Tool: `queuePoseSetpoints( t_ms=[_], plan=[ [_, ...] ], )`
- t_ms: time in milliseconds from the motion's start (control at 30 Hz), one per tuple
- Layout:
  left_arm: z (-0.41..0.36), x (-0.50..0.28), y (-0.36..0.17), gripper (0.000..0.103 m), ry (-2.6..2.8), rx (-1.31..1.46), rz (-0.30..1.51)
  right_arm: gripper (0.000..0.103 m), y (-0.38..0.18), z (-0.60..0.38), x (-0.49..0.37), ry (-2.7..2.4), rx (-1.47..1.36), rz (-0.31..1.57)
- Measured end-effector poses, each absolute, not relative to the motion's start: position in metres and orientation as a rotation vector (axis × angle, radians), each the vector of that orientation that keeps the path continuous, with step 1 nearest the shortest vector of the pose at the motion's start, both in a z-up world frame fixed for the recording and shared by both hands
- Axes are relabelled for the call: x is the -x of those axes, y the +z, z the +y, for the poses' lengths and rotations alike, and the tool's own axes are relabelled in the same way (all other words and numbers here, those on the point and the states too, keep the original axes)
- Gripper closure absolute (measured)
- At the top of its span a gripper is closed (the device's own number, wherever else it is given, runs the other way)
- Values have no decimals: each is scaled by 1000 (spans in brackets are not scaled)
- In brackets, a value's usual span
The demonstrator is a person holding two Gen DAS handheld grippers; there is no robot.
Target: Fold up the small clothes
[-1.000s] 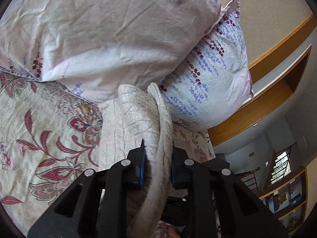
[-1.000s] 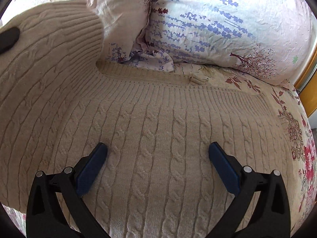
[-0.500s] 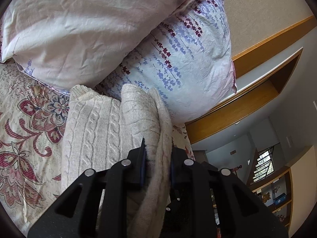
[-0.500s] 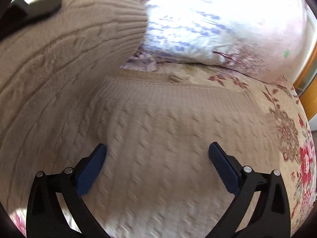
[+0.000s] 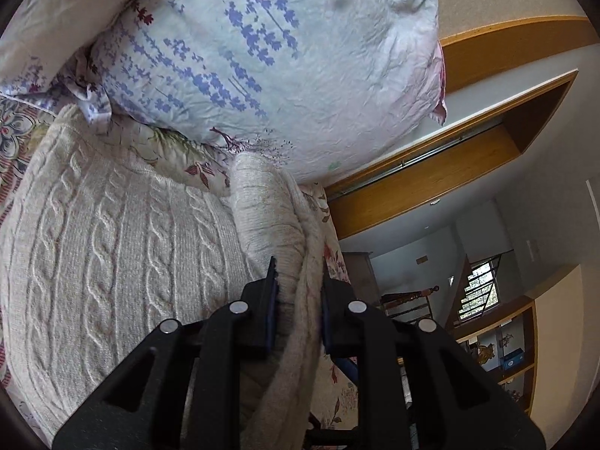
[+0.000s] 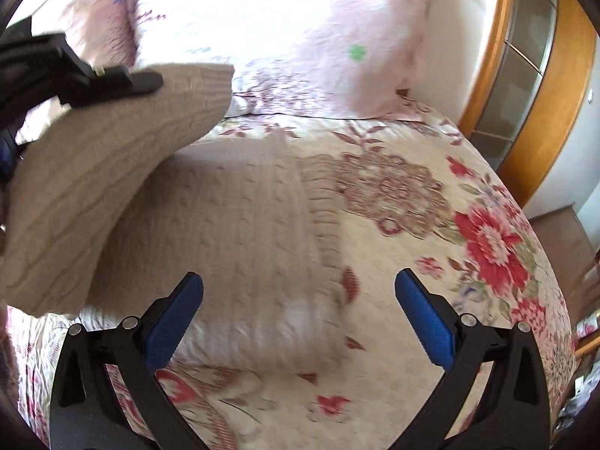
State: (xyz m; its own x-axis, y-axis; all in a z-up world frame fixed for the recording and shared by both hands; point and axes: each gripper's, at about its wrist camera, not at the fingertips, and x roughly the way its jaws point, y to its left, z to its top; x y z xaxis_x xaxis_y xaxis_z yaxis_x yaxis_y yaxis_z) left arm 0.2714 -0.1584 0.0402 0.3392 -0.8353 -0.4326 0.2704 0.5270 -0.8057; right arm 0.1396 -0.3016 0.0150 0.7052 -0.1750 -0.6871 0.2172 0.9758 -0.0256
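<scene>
Pillows (image 5: 262, 56) crowding sweater (image 5: 112, 247), floral bedspread (image 6: 431, 202), wooden wardrobe (image 6: 532, 86) beyond

the left wrist view looks forward along the left gripper (image 5: 298, 300) from close above the bed, angled slightly down and turned on its side, so the pillow (image 5: 262, 56) fills the top and a wooden wardrobe (image 5: 450, 172) and far room run down the right. the right wrist view looks along the right gripper (image 6: 298, 307), tilted more steeply down over the floral bedspread (image 6: 431, 243), blurred. both views share the cable-knit sweater (image 5: 112, 255), its lifted fold and the pillows; the right view also catches the left gripper at its upper left.
</scene>
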Motion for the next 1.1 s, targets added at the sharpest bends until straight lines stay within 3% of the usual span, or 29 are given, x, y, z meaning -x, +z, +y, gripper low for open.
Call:
queuePoseSetpoints(
  t_ms=[233,400,600,833,900,967,1100],
  plan=[
    [-186,-275,10,81,-749,646,1053,1,12,-345,-132,-246,-178,763],
    [-188,-273,24,31,-903,767,1032,1,15,-364,-128,-201,-280,711],
    [-154,-259,53,19,-947,747,956,1,16,-398,-121,15,-566,622],
    [-118,-208,78,12,-683,241,776,1,41,-392,-141,155,-581,665],
    [-119,-190,78,8,-643,115,721,8,42,-388,-151,199,-608,690],
    [-113,-173,77,5,-606,2,675,21,39,-383,-165,245,-643,738],
    [-117,-154,72,3,-572,-132,647,34,25,-373,-187,293,-695,831]
  ],
)
